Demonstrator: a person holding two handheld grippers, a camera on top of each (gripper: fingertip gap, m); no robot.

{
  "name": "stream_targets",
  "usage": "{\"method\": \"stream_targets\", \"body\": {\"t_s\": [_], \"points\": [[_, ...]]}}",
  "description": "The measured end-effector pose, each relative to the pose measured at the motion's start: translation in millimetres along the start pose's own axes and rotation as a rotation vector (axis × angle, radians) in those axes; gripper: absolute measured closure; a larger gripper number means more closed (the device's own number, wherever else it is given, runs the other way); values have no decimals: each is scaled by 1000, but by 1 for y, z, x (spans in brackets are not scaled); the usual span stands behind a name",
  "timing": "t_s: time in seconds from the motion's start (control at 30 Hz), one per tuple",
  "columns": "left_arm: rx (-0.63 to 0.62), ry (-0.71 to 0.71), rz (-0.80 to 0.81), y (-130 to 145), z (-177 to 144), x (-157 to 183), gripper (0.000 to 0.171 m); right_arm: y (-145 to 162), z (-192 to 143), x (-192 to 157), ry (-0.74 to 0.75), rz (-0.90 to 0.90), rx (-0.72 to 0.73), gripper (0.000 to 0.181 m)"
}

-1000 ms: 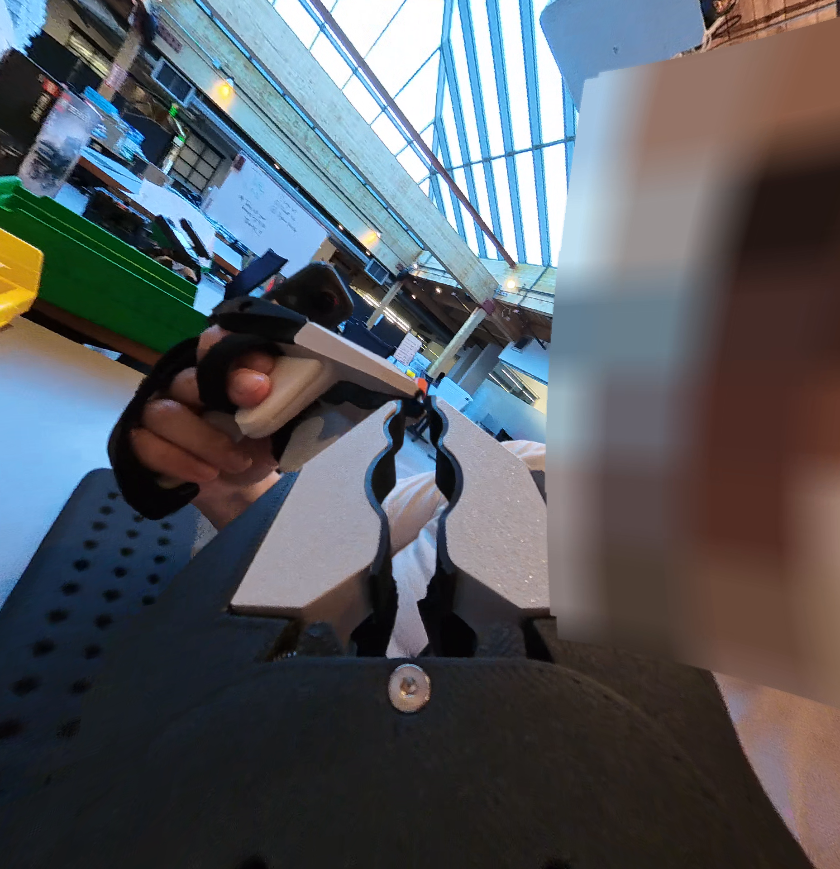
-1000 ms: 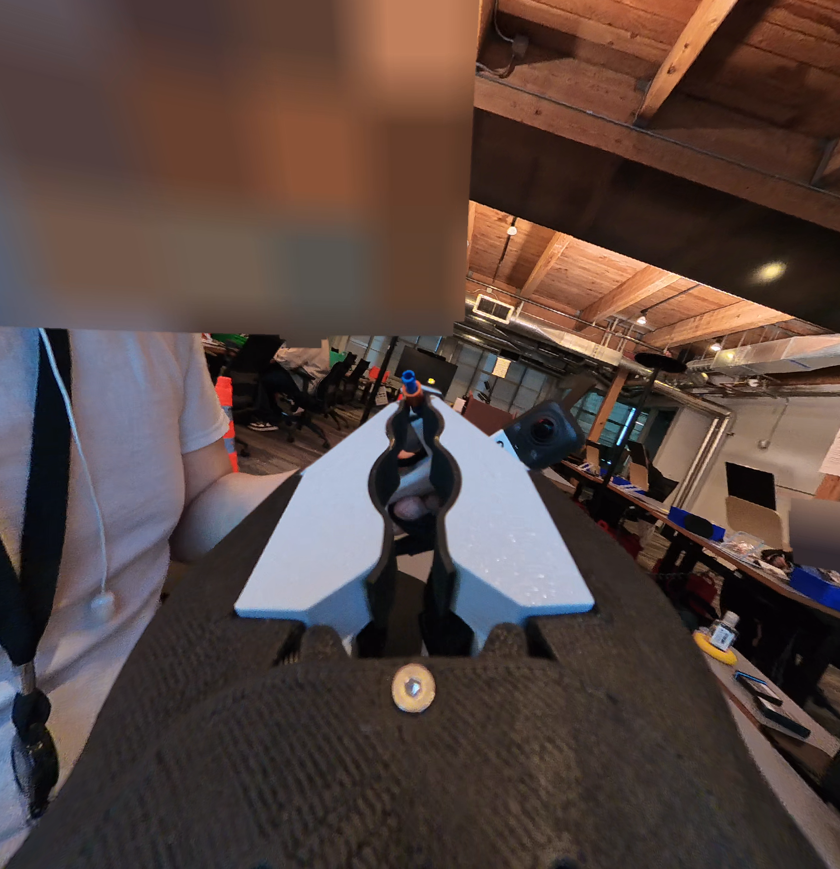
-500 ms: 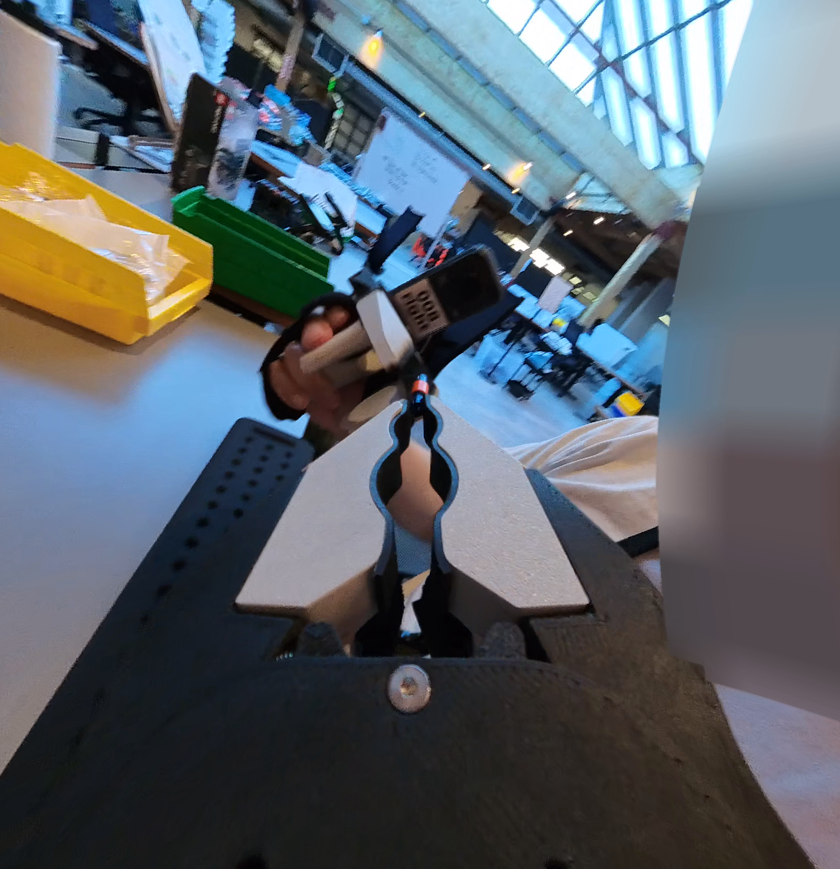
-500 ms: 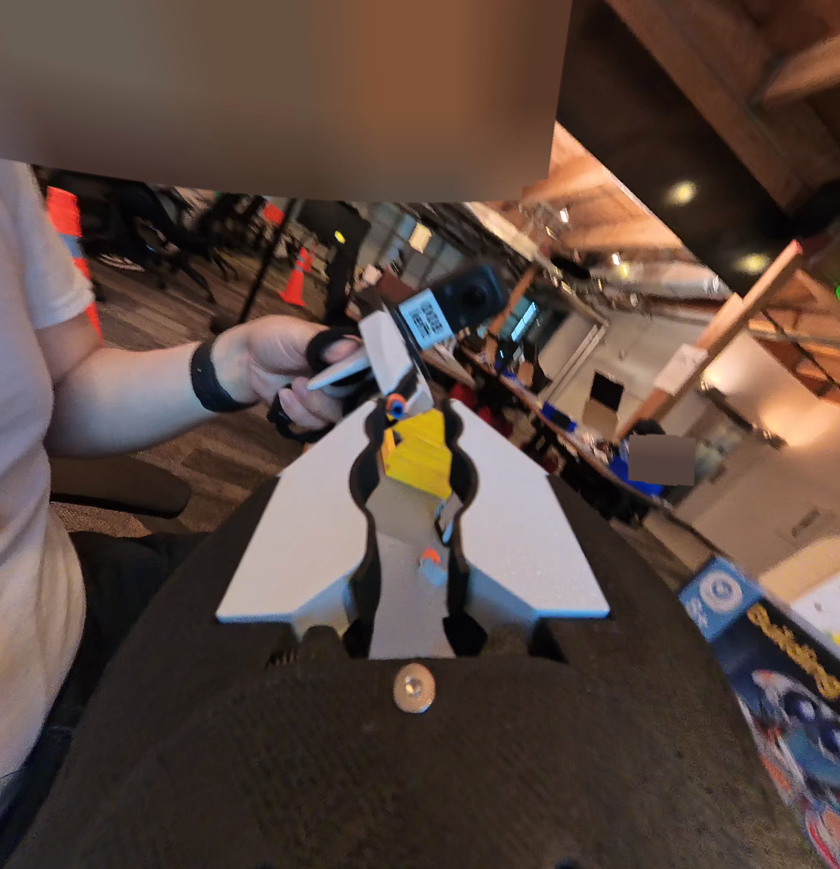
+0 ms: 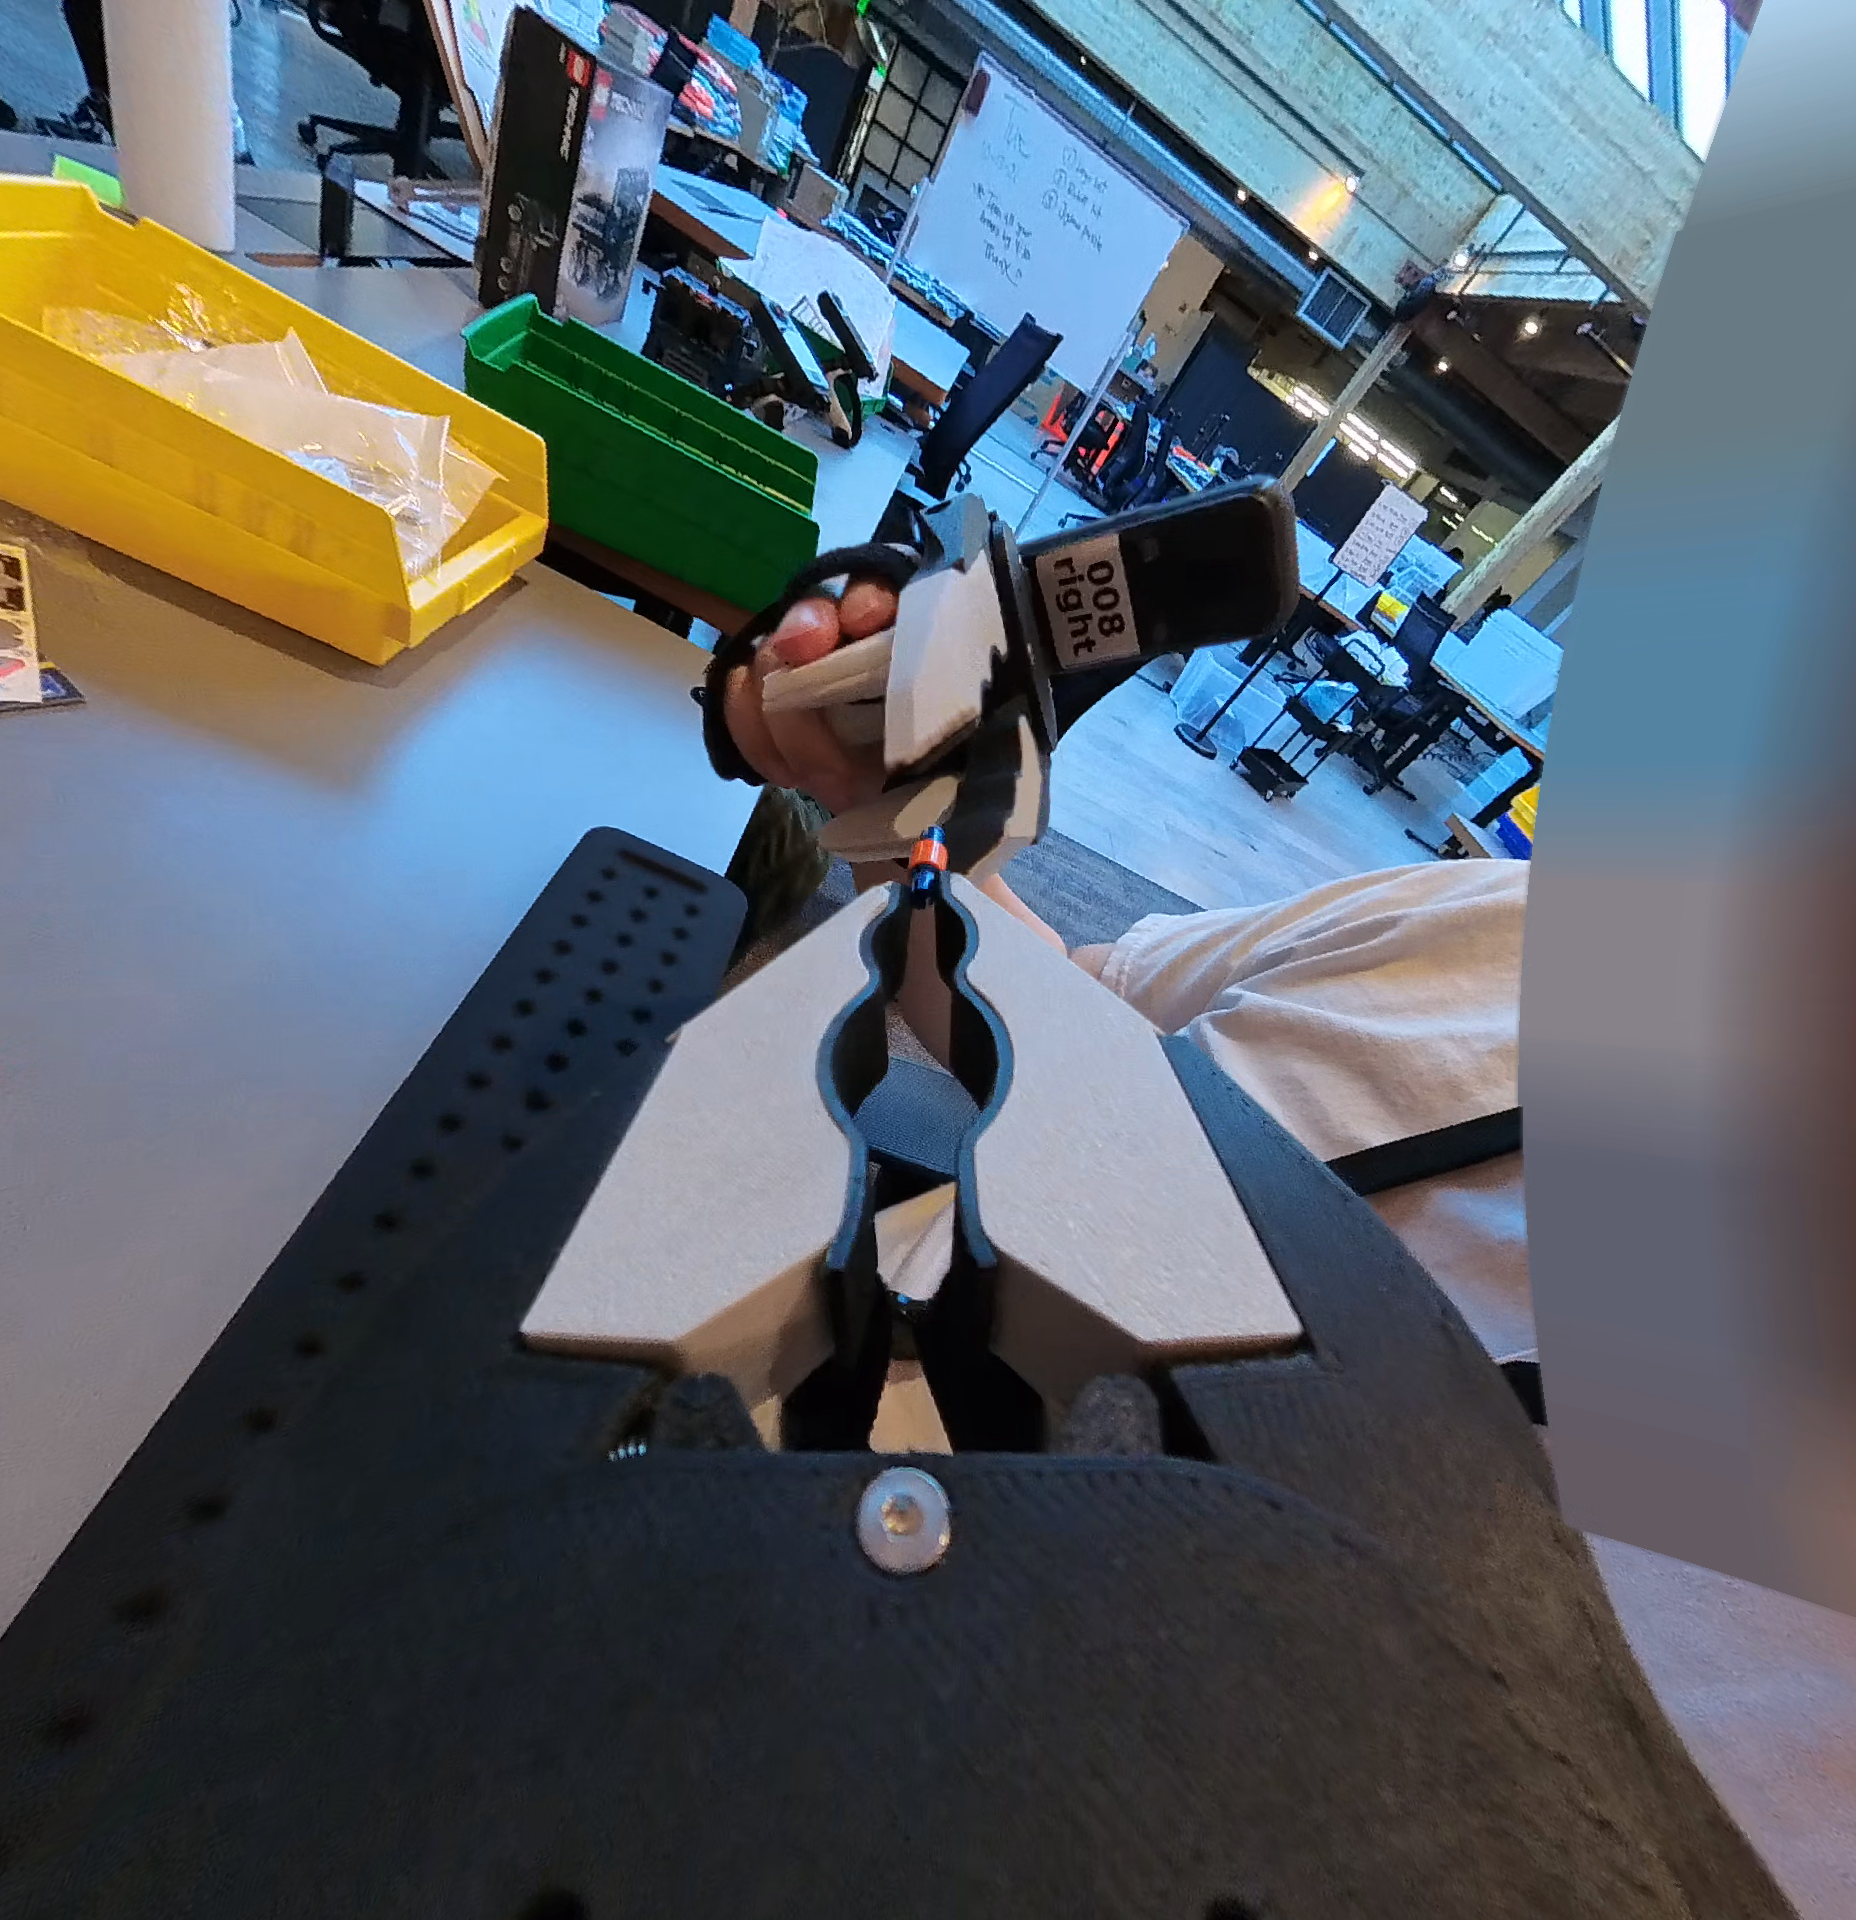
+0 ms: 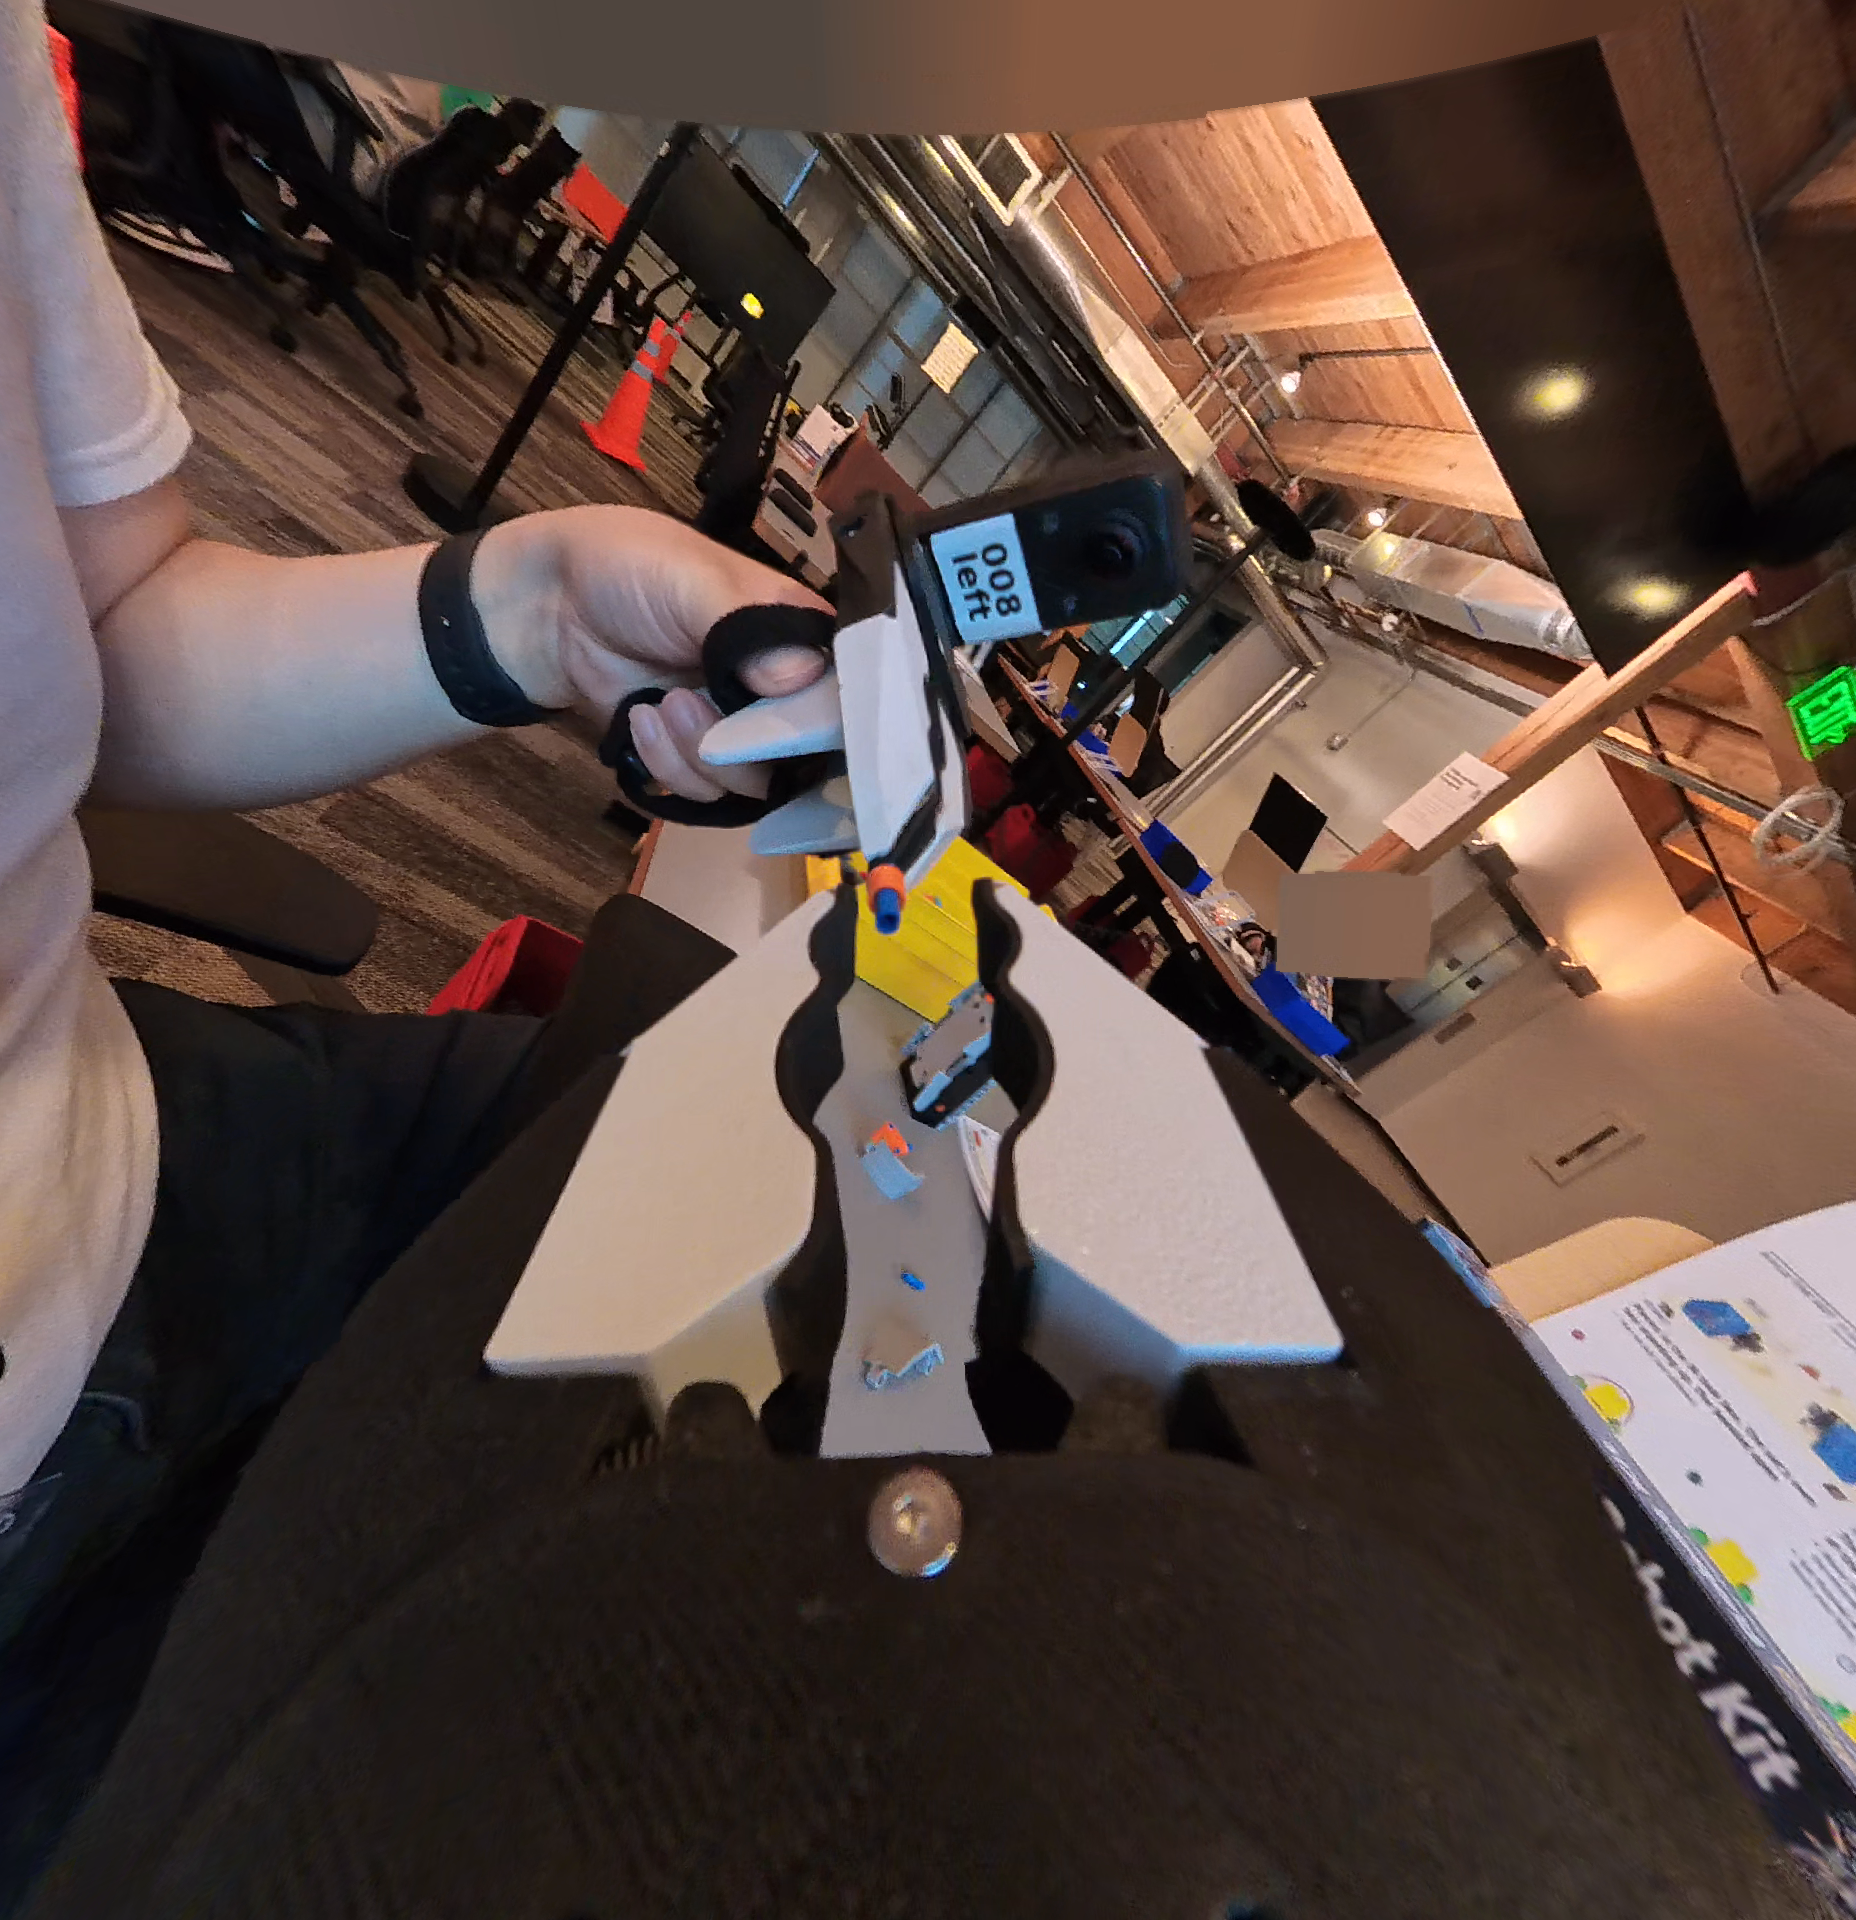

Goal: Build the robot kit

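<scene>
My left gripper (image 5: 919, 909) is shut on a small pin (image 5: 925, 864) with an orange collar and a blue end, which sticks out past its tips. The pin also shows in the right wrist view (image 6: 883, 896), at the left gripper's (image 6: 893, 831) tips. My right gripper (image 6: 908, 899) is open and empty, with its jaws on either side of the pin and not touching it. It faces the left gripper tip to tip, and it shows in the left wrist view (image 5: 965, 790) in a person's hand. Both are held above the grey table (image 5: 228, 883).
A yellow bin (image 5: 228, 488) with plastic bags and a green bin (image 5: 643, 447) stand on the table. Below the right gripper lie a black-grey assembly (image 6: 945, 1065), a grey-orange piece (image 6: 888, 1153) and small bits. A printed booklet (image 6: 1734, 1403) lies at the right. Less than 4 cm separates the two grippers' tips.
The right gripper opened and let go of the pin, which stays in the left gripper. Both grippers tilted down from the ceiling towards the table.
</scene>
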State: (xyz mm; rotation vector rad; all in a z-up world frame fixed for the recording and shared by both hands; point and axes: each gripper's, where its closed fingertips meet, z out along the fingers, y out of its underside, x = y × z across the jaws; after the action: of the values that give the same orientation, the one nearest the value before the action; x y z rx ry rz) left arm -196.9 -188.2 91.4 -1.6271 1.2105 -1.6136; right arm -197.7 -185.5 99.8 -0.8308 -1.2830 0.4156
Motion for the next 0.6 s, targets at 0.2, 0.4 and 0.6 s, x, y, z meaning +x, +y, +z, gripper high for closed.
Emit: {"method": "stream_targets", "body": {"t_s": [0.2, 0.4, 0.6], "points": [[-3, 25, -31, 2, 1, -2, 169, 2, 3, -7, -62, 5, 16, 172], [2, 36, -46, 3, 1, -5, 169, 7, 5, -7, -69, 3, 0, 174], [3, 46, -55, 5, 0, -5, 169, 8, 6, -9, -73, 11, 2, 175]]}}
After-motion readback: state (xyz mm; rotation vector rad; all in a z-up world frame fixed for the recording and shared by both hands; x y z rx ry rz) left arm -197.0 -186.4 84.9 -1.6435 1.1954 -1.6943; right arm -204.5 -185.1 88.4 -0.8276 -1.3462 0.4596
